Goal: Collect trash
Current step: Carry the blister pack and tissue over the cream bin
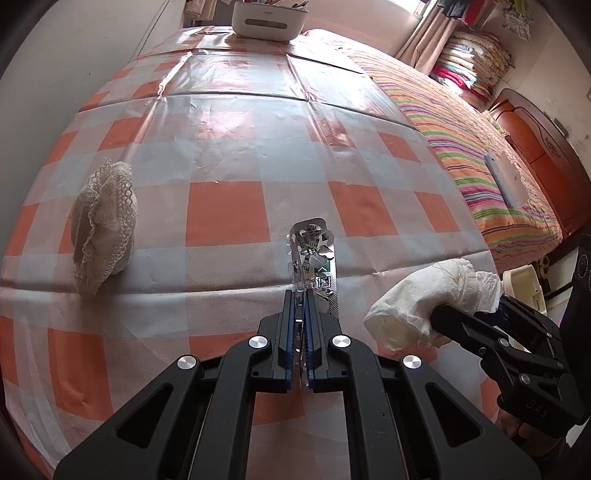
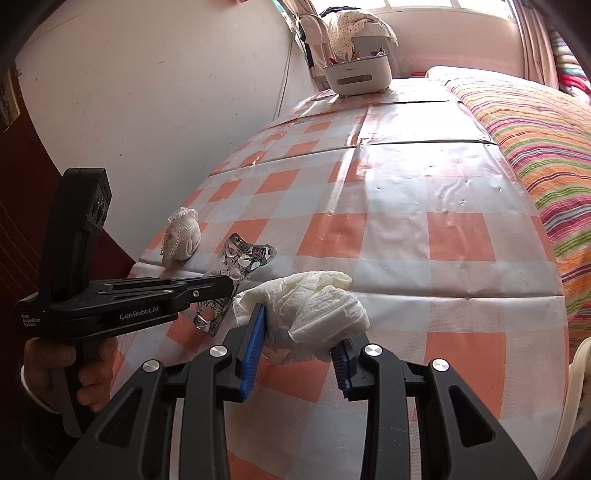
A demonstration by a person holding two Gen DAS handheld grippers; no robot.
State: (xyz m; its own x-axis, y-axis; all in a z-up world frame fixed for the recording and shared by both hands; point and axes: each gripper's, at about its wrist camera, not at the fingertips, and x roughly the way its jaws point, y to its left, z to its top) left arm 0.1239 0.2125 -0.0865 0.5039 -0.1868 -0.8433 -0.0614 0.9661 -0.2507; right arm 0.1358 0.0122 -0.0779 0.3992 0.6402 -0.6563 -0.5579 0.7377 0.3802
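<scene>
Tools first: our left tool (image 1: 302, 295) pinches a crumpled foil blister pack (image 1: 314, 258) edge-on between pressed pads, held above the bench (image 1: 221, 147) near its front edge. Our right tool (image 2: 295, 336) grips a wadded white tissue (image 2: 314, 310), just beside the pack. Near the bench's left edge lies a lace cloth bundle (image 1: 103, 221); at the far edge stands a white bin (image 1: 267, 18).

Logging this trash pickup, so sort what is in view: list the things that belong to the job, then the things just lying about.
Part of the job:
- empty blister pack, clamped in the left gripper
- crumpled tissue, clamped in the right gripper
- white bin at the table's far end, seemingly the trash container

Just lying about:
- lace pouch on the checked tablecloth
- striped bedspread
</scene>
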